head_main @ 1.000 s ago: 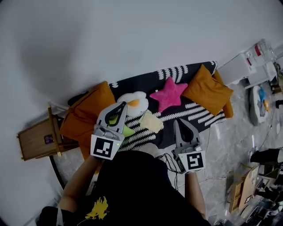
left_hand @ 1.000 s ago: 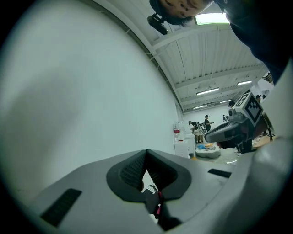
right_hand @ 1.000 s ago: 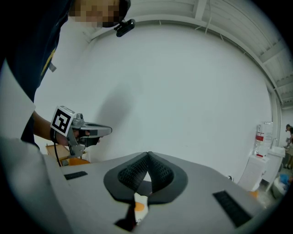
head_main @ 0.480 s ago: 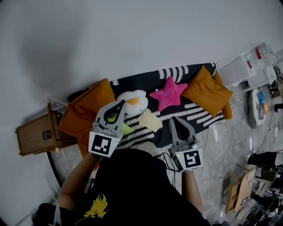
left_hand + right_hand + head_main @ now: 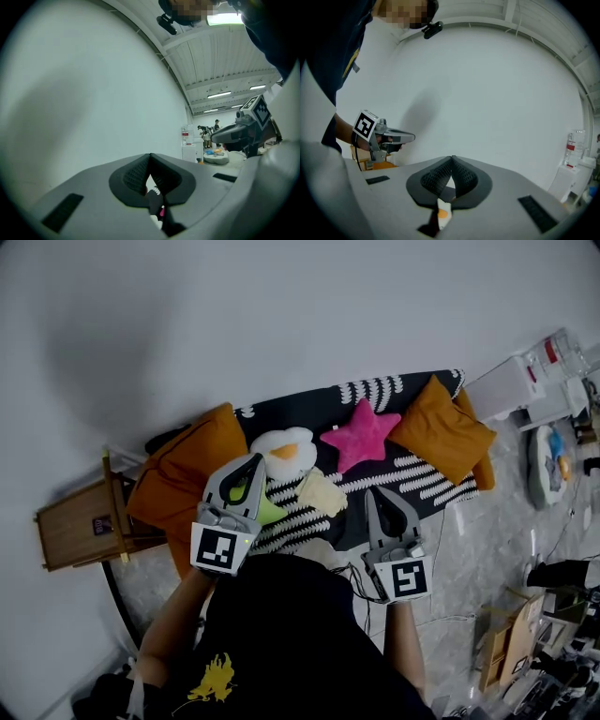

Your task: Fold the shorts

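while held before striped sofa (image 5: pixel 412 474) littered with orange cushions (image 5: pixel 441 432), pink star pillow (image 5: pixel 359 437) and egg pillow (image 5: pixel 284 448), clamped together on nothing at both left claw (image 5: pixel 259 461) and right claw (image 5: pixel 376 492).

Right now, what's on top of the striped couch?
Orange cushions, a pink star, an egg pillow, a cream pillow. The left gripper half hides a green thing.
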